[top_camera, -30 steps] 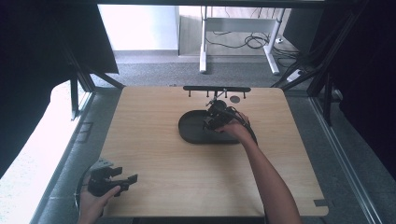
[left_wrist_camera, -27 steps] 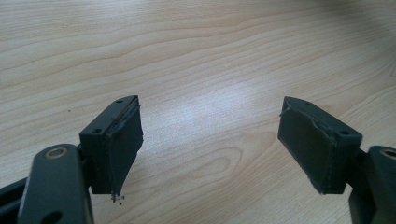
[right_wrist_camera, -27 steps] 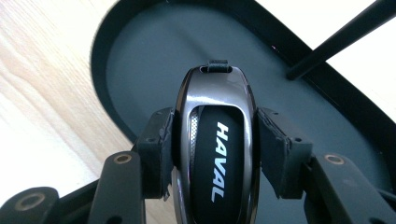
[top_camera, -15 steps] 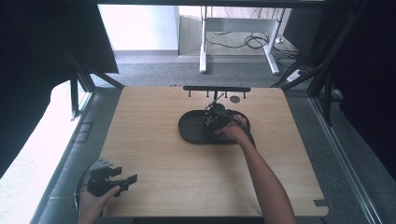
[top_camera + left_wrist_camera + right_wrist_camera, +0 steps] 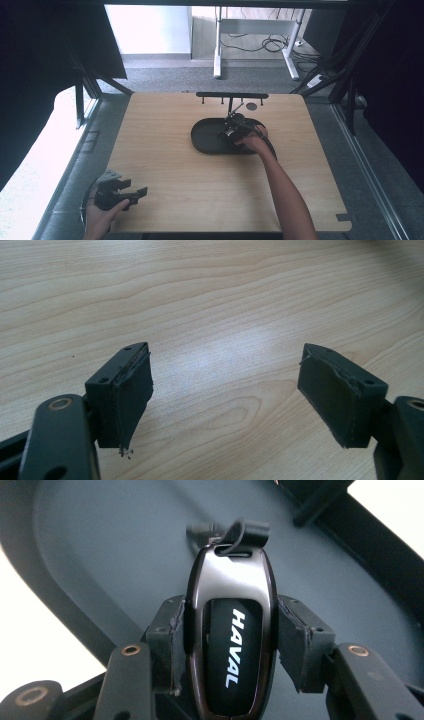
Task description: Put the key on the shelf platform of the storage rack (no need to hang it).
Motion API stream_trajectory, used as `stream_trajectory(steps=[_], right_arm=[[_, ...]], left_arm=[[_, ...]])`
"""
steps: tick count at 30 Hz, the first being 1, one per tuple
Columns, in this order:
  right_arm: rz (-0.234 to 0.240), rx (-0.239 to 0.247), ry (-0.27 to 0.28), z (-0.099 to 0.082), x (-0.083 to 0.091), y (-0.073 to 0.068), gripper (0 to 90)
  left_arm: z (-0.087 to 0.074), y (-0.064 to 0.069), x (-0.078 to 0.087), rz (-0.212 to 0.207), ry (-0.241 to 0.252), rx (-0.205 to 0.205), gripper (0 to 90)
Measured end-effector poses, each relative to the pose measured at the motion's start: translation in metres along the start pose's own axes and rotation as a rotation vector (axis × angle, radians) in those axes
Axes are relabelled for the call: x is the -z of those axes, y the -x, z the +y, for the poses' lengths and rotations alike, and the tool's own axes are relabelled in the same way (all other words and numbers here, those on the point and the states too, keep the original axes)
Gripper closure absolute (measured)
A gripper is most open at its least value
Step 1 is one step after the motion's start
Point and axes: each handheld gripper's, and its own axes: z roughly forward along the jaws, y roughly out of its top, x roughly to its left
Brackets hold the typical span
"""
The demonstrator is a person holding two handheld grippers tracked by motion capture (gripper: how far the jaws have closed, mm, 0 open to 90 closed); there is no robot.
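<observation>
My right gripper (image 5: 231,645) is shut on a dark glossy car key fob (image 5: 231,630) with white HAVAL lettering and a black loop at its top end. The fob hangs low over the black oval tray (image 5: 100,545). In the high view the right gripper (image 5: 234,129) is over the right half of the tray (image 5: 207,137), which stands in front of a black hook rack (image 5: 231,95). My left gripper (image 5: 131,192) rests at the table's near left corner, its jaws wide open with nothing between them. In the left gripper view the left gripper (image 5: 225,395) faces bare wood.
The wooden table (image 5: 165,165) has dark frame bars around it and grey floor beyond. A small round dark disc (image 5: 251,106) lies beside the rack. A white desk frame and cables stand on the floor behind.
My right hand has sunk a little toward the tray with the key fob still held. The left hand has stayed put.
</observation>
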Motion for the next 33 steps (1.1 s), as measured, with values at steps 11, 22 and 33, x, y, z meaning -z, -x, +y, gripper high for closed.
stream_trajectory(steps=[11, 22, 33], right_arm=[[-0.019, -0.004, -0.015, -0.011, -0.014, 0.009, 48.9], [-0.019, -0.013, -0.023, -0.012, -0.017, 0.011, 47.2], [-0.056, -0.006, 0.017, -0.013, -0.005, 0.006, 35.3]], left_arm=[[0.0, 0.0, -0.001, 0.001, -0.002, -0.002, 22.1], [0.0, 0.001, -0.001, 0.0, -0.003, -0.002, 22.1], [-0.001, 0.001, -0.002, 0.001, -0.006, -0.006, 22.1]])
